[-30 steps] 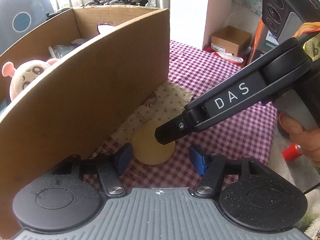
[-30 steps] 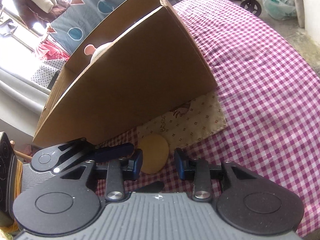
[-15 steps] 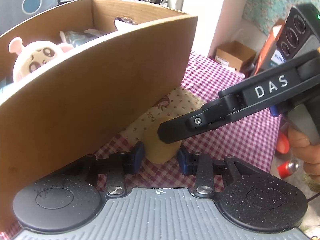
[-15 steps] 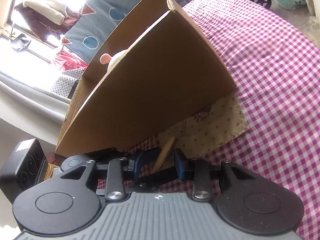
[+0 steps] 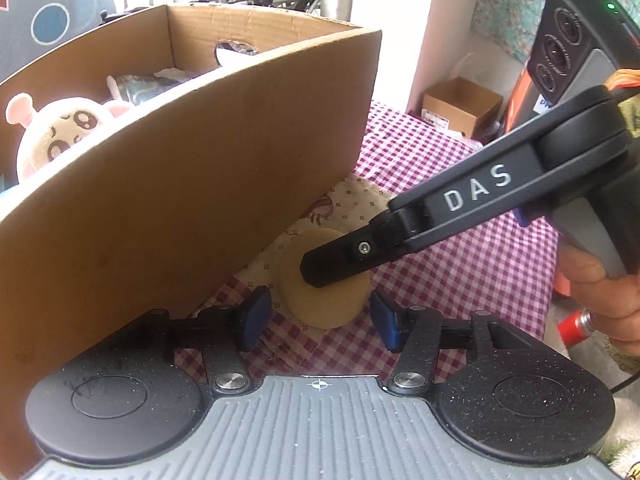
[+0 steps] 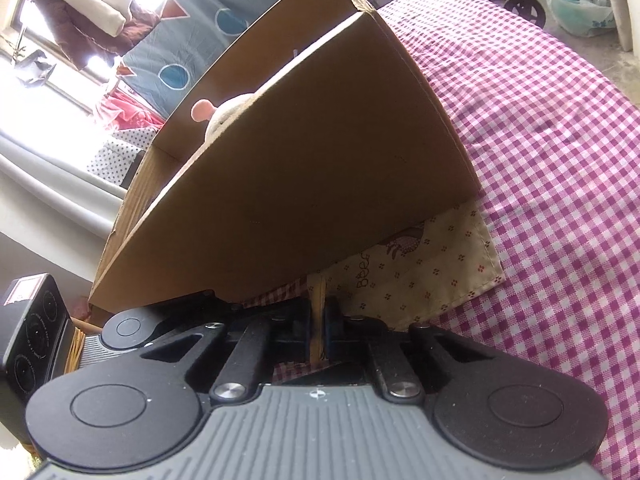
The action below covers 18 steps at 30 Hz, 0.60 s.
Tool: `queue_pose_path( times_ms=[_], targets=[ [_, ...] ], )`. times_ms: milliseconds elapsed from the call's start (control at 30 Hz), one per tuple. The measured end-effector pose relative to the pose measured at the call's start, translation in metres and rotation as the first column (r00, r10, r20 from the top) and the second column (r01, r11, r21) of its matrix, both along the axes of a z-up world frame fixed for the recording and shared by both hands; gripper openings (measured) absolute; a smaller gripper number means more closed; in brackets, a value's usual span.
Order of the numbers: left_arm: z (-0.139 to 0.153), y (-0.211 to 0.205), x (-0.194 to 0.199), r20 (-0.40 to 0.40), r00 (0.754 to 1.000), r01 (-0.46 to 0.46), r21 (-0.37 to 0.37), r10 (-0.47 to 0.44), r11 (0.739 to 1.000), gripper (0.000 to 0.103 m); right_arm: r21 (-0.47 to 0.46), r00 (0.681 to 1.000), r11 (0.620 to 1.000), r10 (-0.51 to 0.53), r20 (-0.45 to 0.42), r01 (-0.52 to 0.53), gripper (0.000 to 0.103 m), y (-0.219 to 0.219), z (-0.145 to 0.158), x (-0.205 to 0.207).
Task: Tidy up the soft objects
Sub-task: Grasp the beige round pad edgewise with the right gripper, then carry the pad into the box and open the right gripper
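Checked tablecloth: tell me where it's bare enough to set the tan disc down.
Bare checked tablecloth stretches right of the cardboard box and beyond the patterned cloth pouch. It is crowded at the box's near wall: pouch, tan disc clamped on edge by the right gripper, and the open left gripper straddling it.

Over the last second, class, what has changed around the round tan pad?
The right tool has just closed on the round tan pad, tipping it from flat to on edge. The left tool squeezed, then reopened; its fingers stand clear. The cardboard box and patterned cloth stayed put.
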<state>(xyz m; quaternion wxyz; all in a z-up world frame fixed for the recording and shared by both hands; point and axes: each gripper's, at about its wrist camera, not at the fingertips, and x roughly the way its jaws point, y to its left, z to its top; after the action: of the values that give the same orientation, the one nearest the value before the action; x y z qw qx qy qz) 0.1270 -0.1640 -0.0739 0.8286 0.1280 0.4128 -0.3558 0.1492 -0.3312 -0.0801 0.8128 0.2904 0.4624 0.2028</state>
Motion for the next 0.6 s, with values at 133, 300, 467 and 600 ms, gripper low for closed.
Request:
queue_pose_path(
  times_ms=[133,300,467,600],
  targets=[
    [0.006,0.001,0.002,-0.011,1.000,-0.002,-0.038,0.002,0.999,0.051,0.019,1.000,1.000,-0.002,0.005,0.002,0.006,-0.005,0.005,-0.006],
    [0.042,0.014,-0.016,0.035,0.999,-0.001,-0.095,0.004,0.996,0.051,0.044,0.998,0.999,0.020,0.055,-0.023,0.006,-0.013,0.028,-0.026],
    [0.096,0.038,-0.037,0.124,0.992,-0.005,-0.164,0.026,0.986,0.051,0.072,0.986,0.994,0.067,0.156,-0.079,0.006,-0.014,0.075,-0.044],
    [0.136,0.057,-0.038,0.194,0.978,-0.027,-0.211,0.069,0.977,0.052,0.057,0.952,0.986,0.138,0.274,-0.159,0.006,-0.004,0.122,-0.045]
  ],
)
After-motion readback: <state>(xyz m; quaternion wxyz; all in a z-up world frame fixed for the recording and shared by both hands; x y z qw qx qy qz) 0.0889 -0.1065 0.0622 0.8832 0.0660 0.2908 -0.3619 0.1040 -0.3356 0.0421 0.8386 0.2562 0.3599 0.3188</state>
